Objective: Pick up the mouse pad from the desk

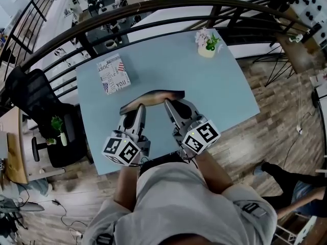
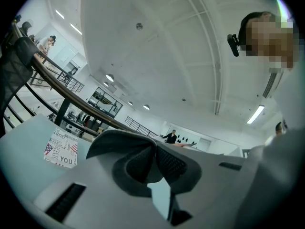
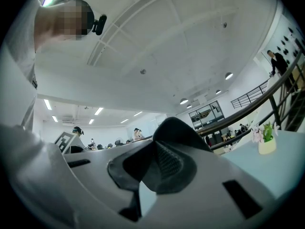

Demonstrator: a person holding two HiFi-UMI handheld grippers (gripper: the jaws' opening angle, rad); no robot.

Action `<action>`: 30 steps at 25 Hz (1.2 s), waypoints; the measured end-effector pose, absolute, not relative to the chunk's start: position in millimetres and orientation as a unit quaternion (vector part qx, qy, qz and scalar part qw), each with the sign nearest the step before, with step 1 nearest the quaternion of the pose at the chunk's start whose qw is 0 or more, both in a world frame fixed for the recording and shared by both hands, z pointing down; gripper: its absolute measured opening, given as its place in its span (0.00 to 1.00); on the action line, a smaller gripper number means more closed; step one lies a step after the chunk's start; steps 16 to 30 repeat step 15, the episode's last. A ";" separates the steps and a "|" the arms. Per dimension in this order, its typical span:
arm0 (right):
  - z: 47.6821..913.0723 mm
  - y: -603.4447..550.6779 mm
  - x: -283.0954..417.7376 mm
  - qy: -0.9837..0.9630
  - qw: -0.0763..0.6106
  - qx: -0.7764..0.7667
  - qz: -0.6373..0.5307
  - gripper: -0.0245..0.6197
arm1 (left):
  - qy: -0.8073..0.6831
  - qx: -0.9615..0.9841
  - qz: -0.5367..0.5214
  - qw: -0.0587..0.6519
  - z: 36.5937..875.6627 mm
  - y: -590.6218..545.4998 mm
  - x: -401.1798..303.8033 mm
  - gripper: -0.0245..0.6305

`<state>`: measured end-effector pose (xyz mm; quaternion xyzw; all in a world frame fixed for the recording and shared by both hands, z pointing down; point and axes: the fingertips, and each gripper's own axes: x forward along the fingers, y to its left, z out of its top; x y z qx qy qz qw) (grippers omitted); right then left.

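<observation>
One mouse pad [image 1: 158, 93] pinched, left tool [image 1: 139, 107], right tool [image 1: 169, 103]

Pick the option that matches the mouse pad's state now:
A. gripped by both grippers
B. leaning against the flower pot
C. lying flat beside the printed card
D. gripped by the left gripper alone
A: in the head view the left gripper and the right gripper both clamp the near edge of the dark mouse pad, which bows between them, and each gripper view shows its jaws shut on the pad.

left tool [image 1: 140, 109], right tool [image 1: 170, 105], both clamped, level
</observation>
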<state>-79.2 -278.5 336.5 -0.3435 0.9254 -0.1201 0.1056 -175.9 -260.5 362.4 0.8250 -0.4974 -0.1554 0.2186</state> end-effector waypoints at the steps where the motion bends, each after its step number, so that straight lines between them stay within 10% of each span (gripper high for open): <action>1: 337.0 -278.5 -79.1 0.925 0.105 -0.343 -0.120 0.06 | -0.497 0.825 -0.155 0.219 363.0 -260.6 -175.8 0.08; 30: 338.5 -281.0 -82.4 0.927 0.102 -0.338 -0.123 0.06 | -0.500 0.823 -0.154 0.223 365.6 -262.3 -178.3 0.08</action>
